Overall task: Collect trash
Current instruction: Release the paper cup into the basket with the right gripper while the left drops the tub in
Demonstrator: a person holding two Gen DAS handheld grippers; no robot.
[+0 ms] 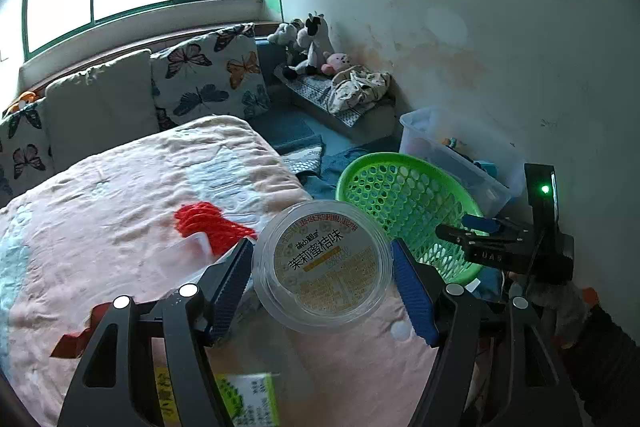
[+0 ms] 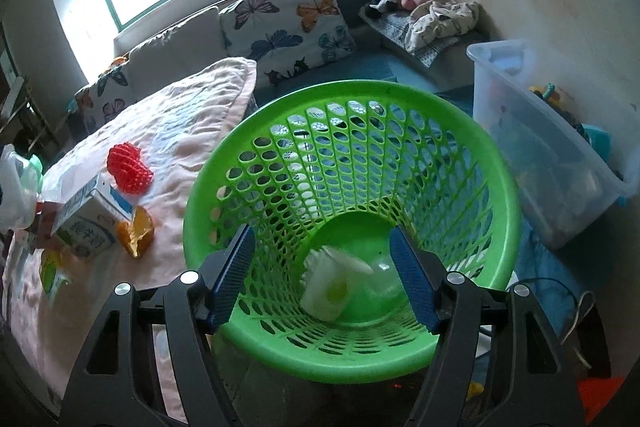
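Black gripper (image 1: 322, 283), blue ribbed pads (image 1: 414, 293)

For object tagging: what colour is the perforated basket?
Bright green basket; clearest in the right wrist view.

The round clear plastic cup (image 1: 322, 267) carries a label on its lid with large dark Chinese characters, 茉莉蜜桔味; a smaller line of characters above them and the fine print below are too small to read, as is the red line along the label's upper rim. The black body of the other gripper (image 1: 490, 255), seen from the left wrist view, bears pale letters that look like "UA" followed by a mark I cannot make out. The blue-and-white milk carton (image 2: 90, 223) on the pink blanket has Chinese print on its side, too blurred to read. The yellow-green packet (image 1: 244, 401) at the bottom edge shows printed characters, also unreadable.
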